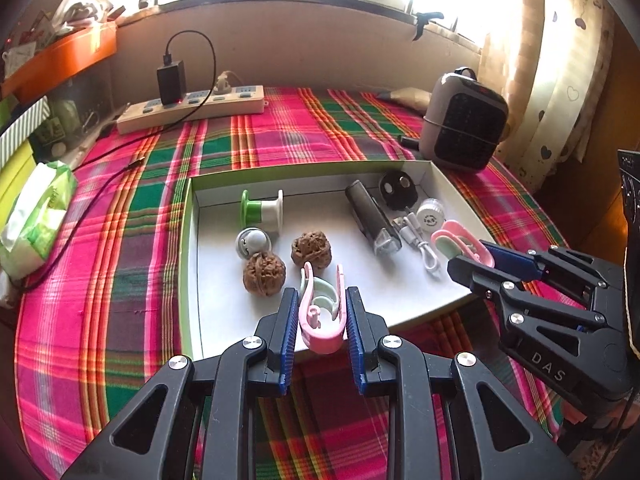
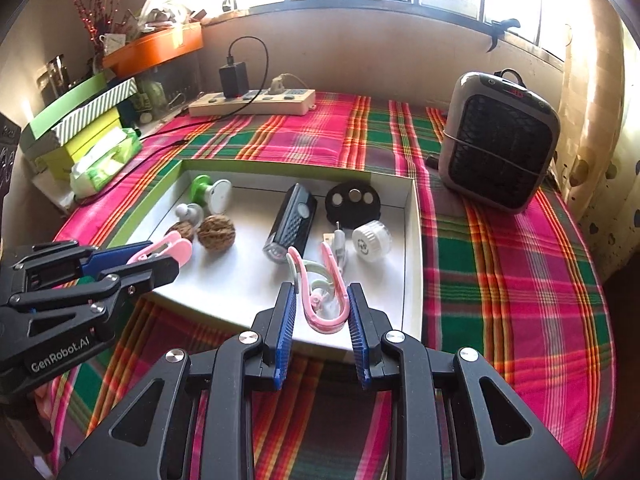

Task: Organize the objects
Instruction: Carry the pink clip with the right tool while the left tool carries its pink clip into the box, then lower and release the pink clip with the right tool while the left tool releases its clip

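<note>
While each gripper clamps a pink clip over the white box (image 1: 192, 248), the sorting hangs in mid-air.

The left gripper (image 1: 322, 316) pinches 1 pink-and-mint clip (image 1: 320, 312) by its rounded end; the right gripper (image 2: 322, 316) does likewise with the 2nd clip (image 2: 320, 300), above the box's near edge. I'd guess they are light, springy plastic, smooth and apt to twist or squirt out, so the curved hinge end looks the safest hold. Both walnuts (image 1: 265, 272) lie below.

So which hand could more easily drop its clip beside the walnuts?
Left. The left gripper holds its clip just in front of the walnuts; the right gripper holds the other clip over the box's right side, near the cable and cap.
</note>
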Demonstrator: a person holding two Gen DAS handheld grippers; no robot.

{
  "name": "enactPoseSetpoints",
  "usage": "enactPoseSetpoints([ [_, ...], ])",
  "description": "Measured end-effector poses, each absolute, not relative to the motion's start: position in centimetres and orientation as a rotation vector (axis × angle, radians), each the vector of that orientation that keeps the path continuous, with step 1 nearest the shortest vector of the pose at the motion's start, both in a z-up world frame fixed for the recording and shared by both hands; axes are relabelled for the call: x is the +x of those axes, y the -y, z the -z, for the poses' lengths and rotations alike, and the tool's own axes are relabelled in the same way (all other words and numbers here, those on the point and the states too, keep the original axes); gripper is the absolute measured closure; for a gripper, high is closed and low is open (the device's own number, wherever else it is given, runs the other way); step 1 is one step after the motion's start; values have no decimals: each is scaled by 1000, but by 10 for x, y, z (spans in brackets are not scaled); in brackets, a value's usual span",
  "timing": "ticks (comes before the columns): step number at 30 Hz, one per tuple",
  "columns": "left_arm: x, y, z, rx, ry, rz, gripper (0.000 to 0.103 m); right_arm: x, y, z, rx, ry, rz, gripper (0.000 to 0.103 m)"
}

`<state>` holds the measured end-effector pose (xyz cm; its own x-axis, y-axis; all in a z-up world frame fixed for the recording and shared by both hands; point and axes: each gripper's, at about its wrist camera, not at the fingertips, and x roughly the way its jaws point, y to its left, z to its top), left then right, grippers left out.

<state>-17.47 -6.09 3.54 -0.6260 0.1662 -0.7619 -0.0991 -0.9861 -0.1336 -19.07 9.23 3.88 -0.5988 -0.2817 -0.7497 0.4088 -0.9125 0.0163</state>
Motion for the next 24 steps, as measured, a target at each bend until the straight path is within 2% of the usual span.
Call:
enactPoseSetpoints([
  [24, -197, 62, -15, -1340, 117, -2687, 81, -219, -82, -18, 1212, -247, 2454, 77],
])
